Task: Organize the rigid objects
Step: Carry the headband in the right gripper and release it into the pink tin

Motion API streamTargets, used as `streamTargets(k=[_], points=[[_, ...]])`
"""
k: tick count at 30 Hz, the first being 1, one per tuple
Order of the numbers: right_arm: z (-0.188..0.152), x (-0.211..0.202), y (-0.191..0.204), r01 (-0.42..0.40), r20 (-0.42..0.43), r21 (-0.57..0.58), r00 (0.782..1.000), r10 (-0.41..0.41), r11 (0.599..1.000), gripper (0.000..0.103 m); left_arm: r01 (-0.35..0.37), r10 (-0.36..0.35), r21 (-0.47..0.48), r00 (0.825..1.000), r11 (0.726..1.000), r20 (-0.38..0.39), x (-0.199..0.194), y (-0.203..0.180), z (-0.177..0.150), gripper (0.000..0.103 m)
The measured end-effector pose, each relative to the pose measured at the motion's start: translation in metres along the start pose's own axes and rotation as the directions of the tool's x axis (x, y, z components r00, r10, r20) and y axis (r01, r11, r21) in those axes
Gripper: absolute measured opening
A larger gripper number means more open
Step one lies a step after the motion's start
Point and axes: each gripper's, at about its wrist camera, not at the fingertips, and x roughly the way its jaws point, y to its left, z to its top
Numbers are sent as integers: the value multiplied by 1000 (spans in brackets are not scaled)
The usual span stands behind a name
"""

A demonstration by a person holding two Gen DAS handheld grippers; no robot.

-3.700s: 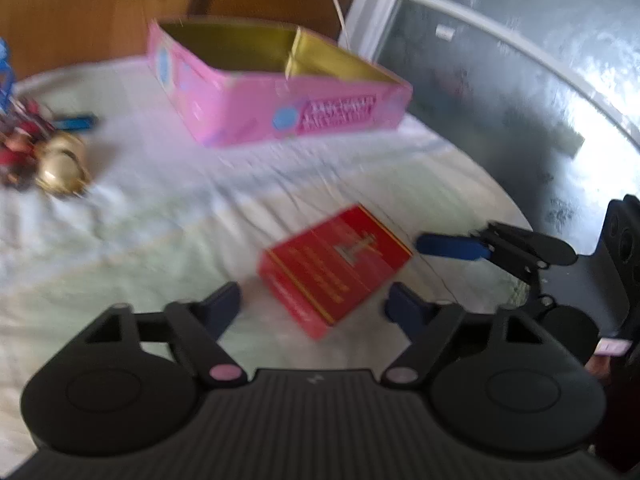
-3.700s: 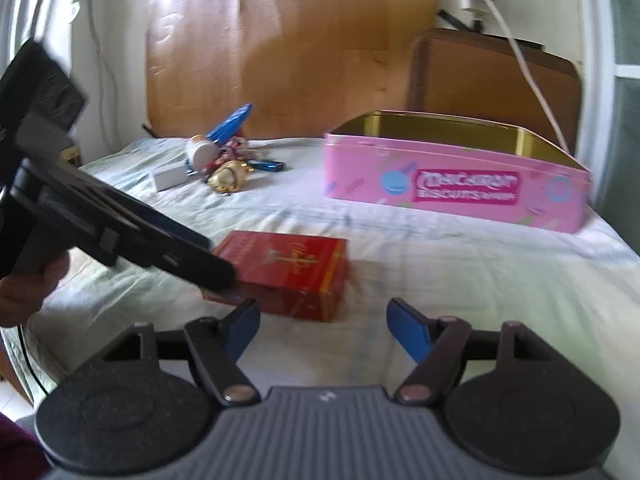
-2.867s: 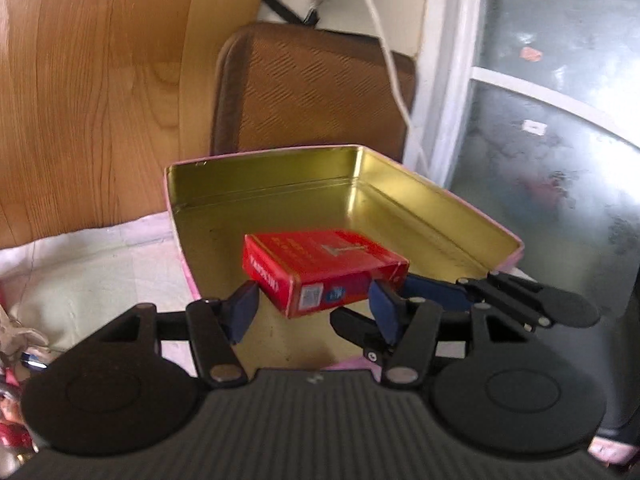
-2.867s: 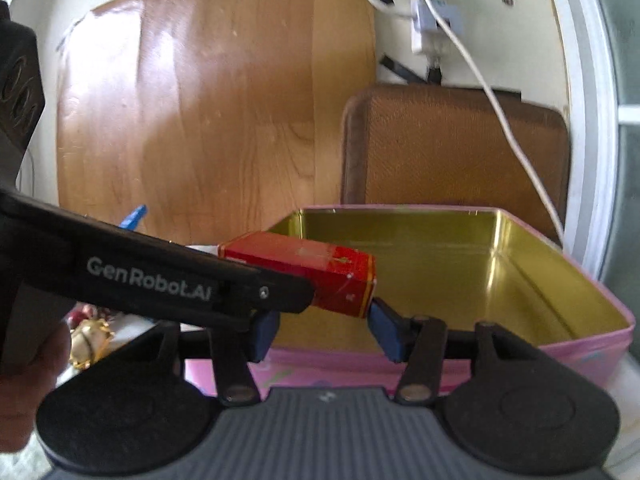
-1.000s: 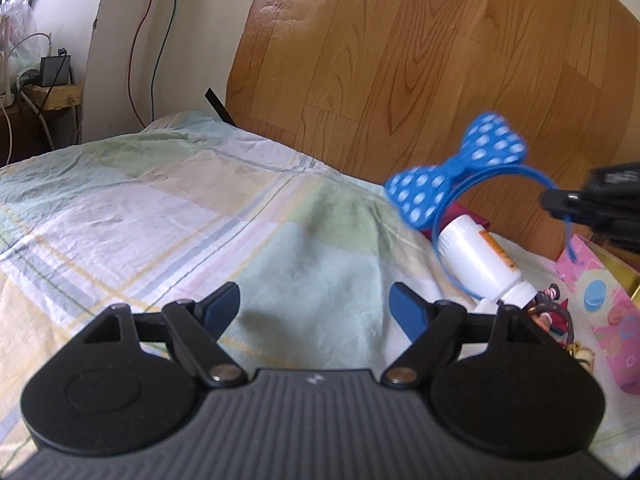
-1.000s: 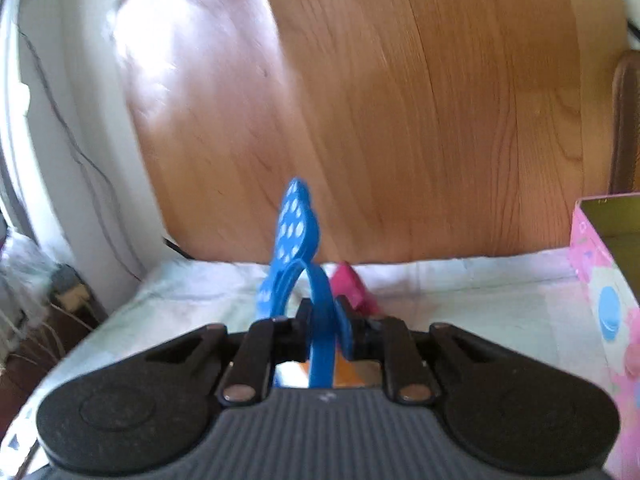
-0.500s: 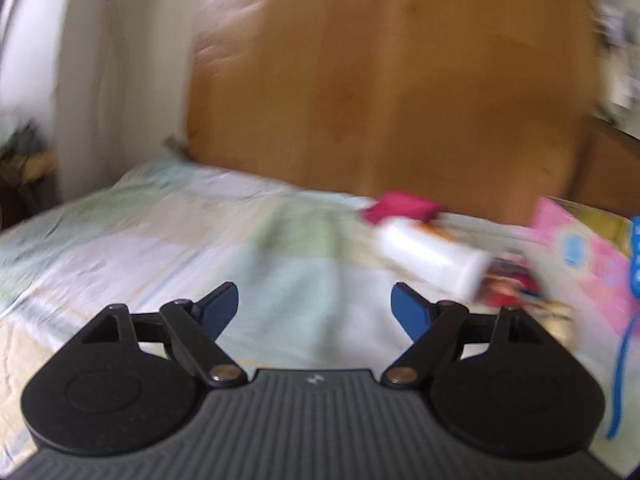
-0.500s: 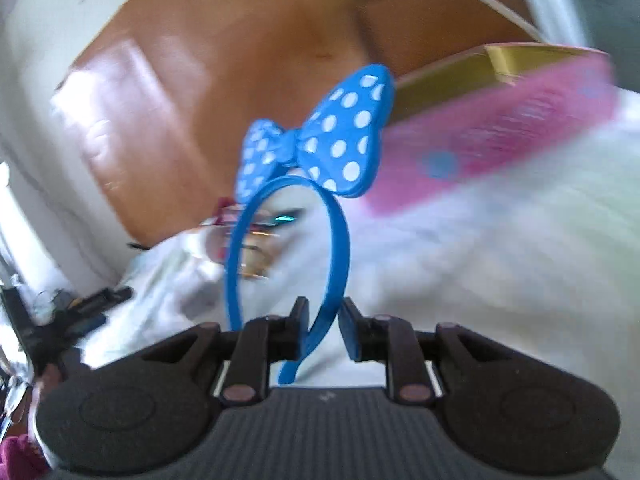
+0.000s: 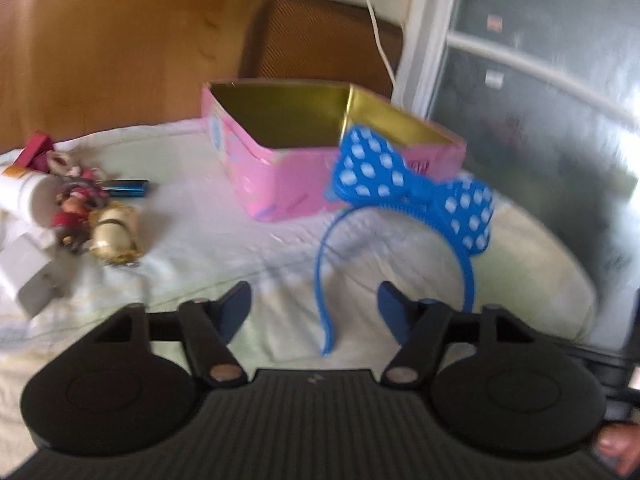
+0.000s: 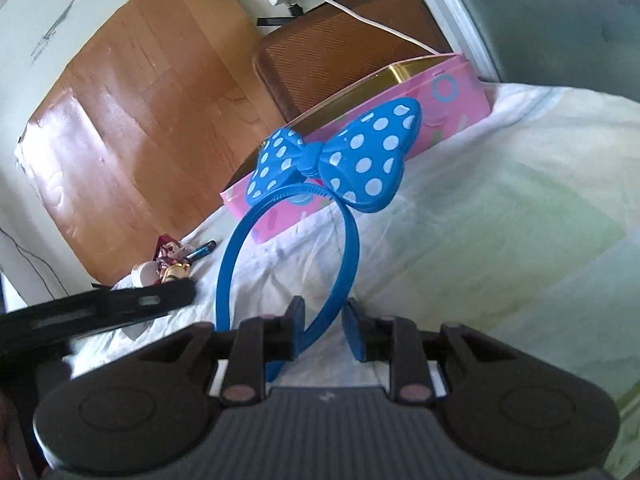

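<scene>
A blue headband (image 10: 348, 240) with a white-dotted bow (image 10: 340, 156) stands up in front of my right gripper (image 10: 323, 330), which is shut on one leg of the band. In the left wrist view the headband (image 9: 404, 200) hangs just ahead of my left gripper (image 9: 314, 306), which is open and empty; one band leg reaches down between its fingers. The pink tin box (image 9: 280, 176) with a gold inside stands behind the bow, open at the top; it also shows in the right wrist view (image 10: 440, 108).
A heap of small things lies at the left on the pale bedsheet (image 9: 192, 240): a white bottle (image 9: 24, 196), a gold trinket (image 9: 114, 236), a character keychain (image 9: 74, 204), a blue stick (image 9: 128, 189), a white block (image 9: 28, 276). A wooden headboard (image 9: 100, 40) and a window (image 9: 540, 100) stand behind.
My right gripper has carried the headband from the heap toward the pink tin. My left gripper has swung right, from the bed's left side to face the tin and the headband.
</scene>
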Motion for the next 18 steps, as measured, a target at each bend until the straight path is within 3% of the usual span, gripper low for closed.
streamTargets(k=[1, 3, 4, 5, 8, 10, 13, 18], points=[[2, 0, -1, -5, 1, -2, 1000, 5, 1000, 22, -28, 28, 16, 999, 999, -19, 9, -4, -1, 54], [4, -2, -6, -19, 3, 1, 1000, 19, 1000, 22, -40, 40, 4, 996, 999, -82, 30, -4, 0, 17], [5, -2, -6, -26, 4, -2, 1000, 26, 1000, 22, -42, 42, -7, 996, 999, -79, 33, -4, 0, 15], [6, -3, -6, -28, 6, -15, 1000, 28, 999, 22, -44, 44, -1, 997, 999, -71, 34, -5, 0, 7], [9, -6, 0, -10, 34, -69, 999, 12, 998, 22, -28, 26, -29, 998, 999, -61, 28, -4, 7, 7], [22, -13, 5, -6, 101, -137, 995, 20, 991, 22, -17, 17, -17, 1000, 1000, -7, 20, -9, 21, 8], [61, -15, 13, -25, 177, -201, 982, 61, 979, 20, -28, 28, 3, 998, 1000, 51, 16, -16, 54, 10], [150, 22, 14, -33, 223, -200, 972, 78, 979, 17, -32, 33, -37, 999, 999, 21, 52, -20, 122, 14]])
